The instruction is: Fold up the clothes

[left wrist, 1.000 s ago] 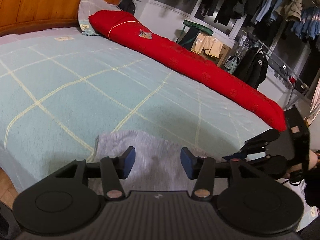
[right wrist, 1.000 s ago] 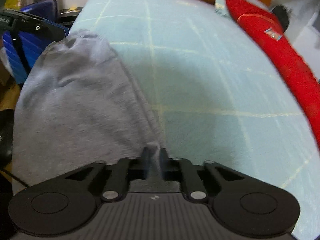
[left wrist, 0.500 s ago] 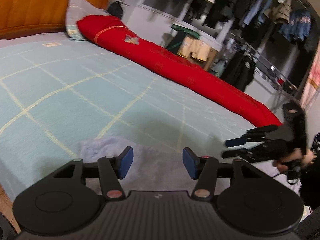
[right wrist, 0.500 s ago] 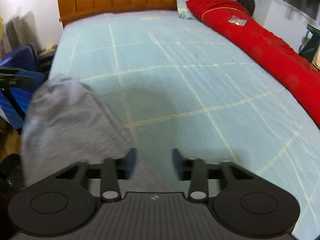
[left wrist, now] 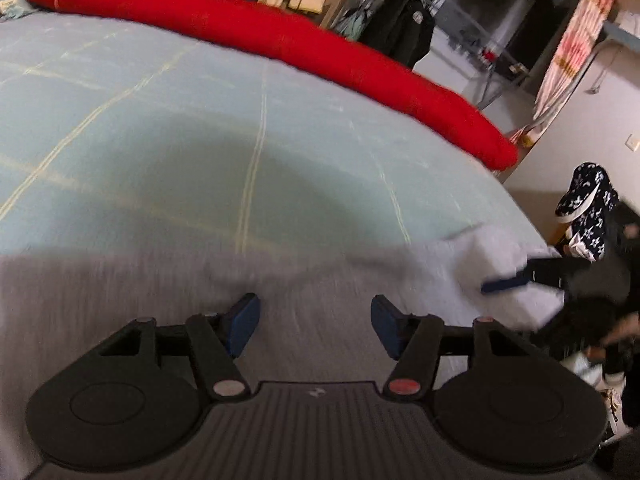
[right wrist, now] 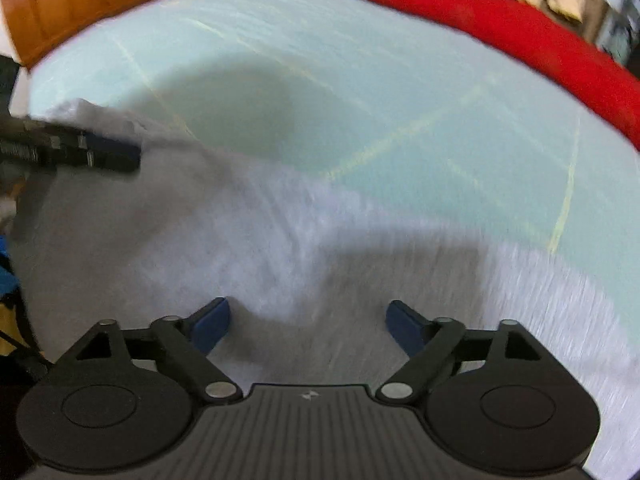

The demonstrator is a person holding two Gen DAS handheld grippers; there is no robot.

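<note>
While both jaws widen over grey garment (left wrist: 160, 280), left gripper (left wrist: 316, 324) and right gripper (right wrist: 308, 320) hold nothing; cloth near 5 o'clock bed (left wrist: 200, 140) edge may slide off.

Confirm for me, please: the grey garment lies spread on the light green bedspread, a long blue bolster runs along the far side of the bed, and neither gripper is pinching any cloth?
Not quite: the bolster is red, not blue, as the left wrist view shows. The rest holds: the grey garment lies on the light green bedspread, and the left gripper and right gripper, jaws opening, pinch no cloth.
</note>
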